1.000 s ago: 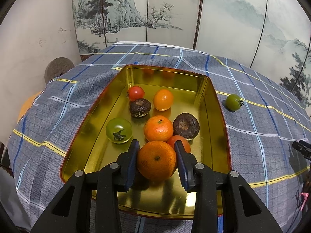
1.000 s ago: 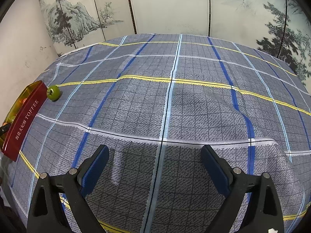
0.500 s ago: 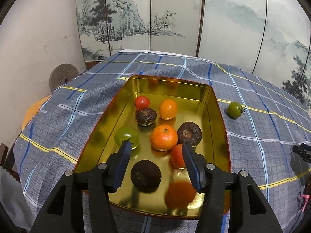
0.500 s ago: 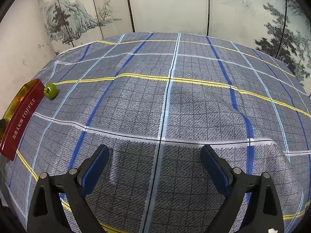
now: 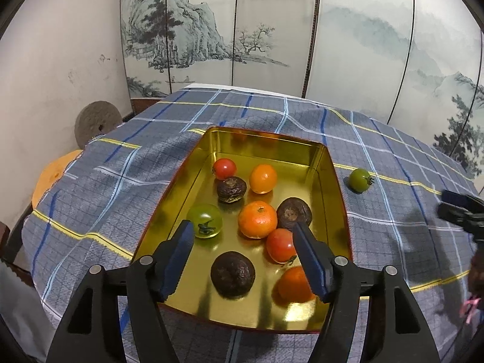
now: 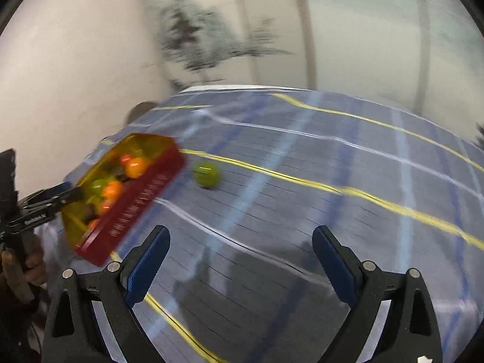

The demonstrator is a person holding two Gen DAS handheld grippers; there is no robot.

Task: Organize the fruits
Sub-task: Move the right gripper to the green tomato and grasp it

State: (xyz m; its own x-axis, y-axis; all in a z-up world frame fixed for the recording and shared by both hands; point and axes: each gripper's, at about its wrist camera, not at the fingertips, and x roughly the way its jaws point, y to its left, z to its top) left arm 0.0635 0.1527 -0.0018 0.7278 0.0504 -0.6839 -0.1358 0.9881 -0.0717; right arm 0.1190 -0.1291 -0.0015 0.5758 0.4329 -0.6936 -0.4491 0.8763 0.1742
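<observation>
Orange (image 5: 295, 279) dropped from jaws into tin (image 5: 266, 140).

Gold tin (image 5: 338, 181): fruit crowds its middle and near right corner; far end bare. Plaid cloth (image 6: 332, 211) right of it open, apparently save one green tomato (image 5: 359, 180).

Gold tin (image 5: 329, 163) w/ fruits, green tomato (image 5: 359, 180) outside
</observation>
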